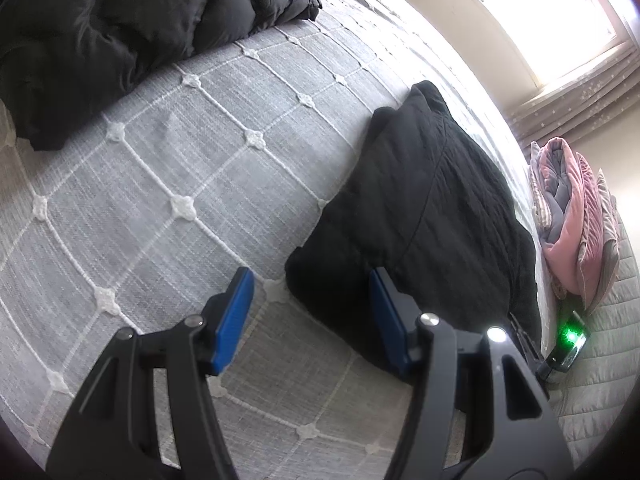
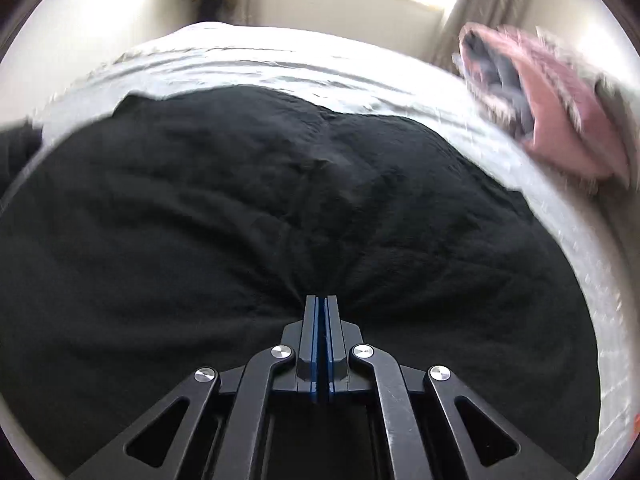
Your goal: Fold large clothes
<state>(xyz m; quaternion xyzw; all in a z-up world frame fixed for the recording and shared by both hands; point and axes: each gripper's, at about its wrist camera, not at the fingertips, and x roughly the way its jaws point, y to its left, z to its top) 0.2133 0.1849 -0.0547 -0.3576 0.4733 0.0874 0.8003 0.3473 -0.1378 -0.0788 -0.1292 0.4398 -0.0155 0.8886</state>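
A folded black garment point(image 1: 436, 216) lies on the grey bedspread point(image 1: 168, 168) at the right of the left wrist view. My left gripper point(image 1: 312, 288) is open and empty, its right finger point(image 1: 386, 312) against the garment's near corner. In the right wrist view the same black garment point(image 2: 280, 200) fills most of the frame. My right gripper point(image 2: 321, 302) is shut on its near edge, and the cloth puckers around the tips. The other gripper's body with a green light point(image 1: 570, 338) shows behind the garment.
A black puffy jacket point(image 1: 132, 20) lies bunched at the far left of the bed. A pile of pink and grey bedding point(image 1: 576, 216) point(image 2: 556, 108) sits at the bed's right end. A bright window point(image 1: 532, 12) and curtains stand beyond.
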